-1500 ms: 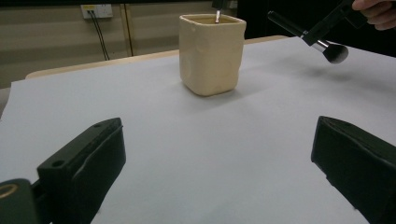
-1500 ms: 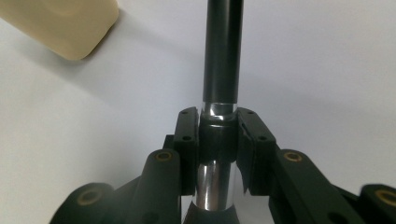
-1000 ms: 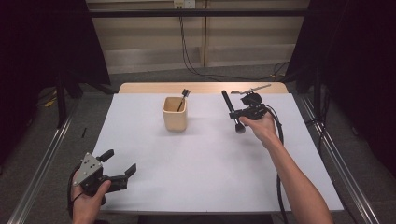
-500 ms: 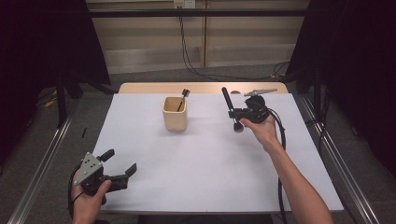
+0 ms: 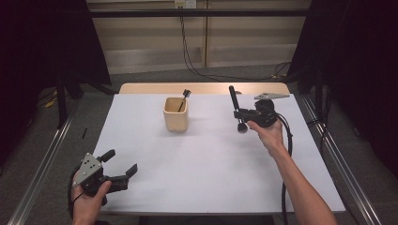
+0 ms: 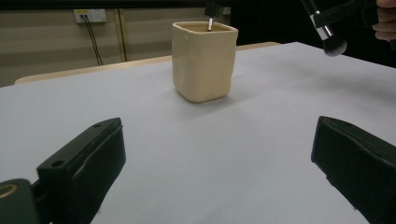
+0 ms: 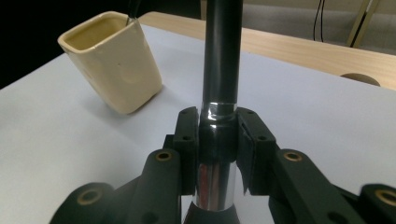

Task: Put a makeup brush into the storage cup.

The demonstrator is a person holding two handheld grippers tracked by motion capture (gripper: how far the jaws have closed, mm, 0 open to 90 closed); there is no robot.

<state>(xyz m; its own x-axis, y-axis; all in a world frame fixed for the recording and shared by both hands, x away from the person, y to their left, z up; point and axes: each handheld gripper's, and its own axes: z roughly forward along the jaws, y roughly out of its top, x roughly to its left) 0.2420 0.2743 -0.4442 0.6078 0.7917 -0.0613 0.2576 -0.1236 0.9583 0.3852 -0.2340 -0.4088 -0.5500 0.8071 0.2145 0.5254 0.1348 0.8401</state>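
Right gripper view showed the right gripper [image 7: 218,154] clamped on a makeup brush [image 7: 222,56] at its metal ferrule, handle rising beyond the jaws; the cream square cup [image 7: 114,65] stood ahead and to the left of that gripper, apart from it, already holding one brush [image 5: 183,99]; the left gripper [image 5: 123,165] rested idle, jaws wide and empty, near the table [image 5: 211,187] edge. Judged: one brush stowed, the held brush lifted but not yet placed in the cup.
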